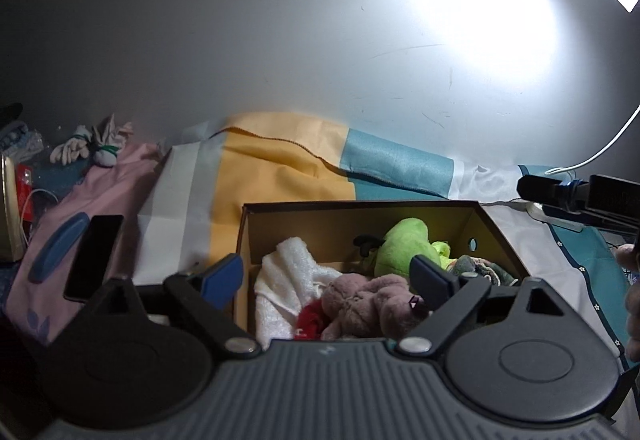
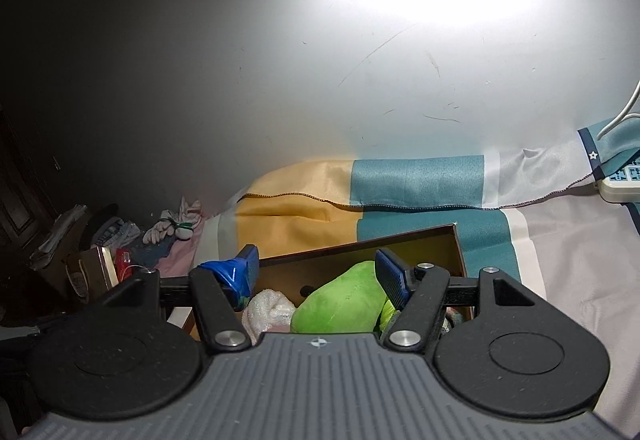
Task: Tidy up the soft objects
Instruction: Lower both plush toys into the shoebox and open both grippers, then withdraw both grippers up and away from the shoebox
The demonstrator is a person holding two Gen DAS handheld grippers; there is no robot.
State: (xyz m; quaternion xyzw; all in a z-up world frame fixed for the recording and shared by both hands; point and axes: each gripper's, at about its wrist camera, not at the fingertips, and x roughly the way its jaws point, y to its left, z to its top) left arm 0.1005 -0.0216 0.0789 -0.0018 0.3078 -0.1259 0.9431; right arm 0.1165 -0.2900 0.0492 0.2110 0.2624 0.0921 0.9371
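An open cardboard box sits on a striped cloth and holds a green plush, a white towel, a mauve plush, a red item and a grey-green plush. My left gripper is open and empty, hovering over the box's near side. In the right wrist view the same box shows the green plush and the towel. My right gripper is open and empty just above the green plush.
A pink cloth lies left of the box with a black phone on it. Rolled socks and clutter sit at the far left by the wall. A power strip and white cable are at the right.
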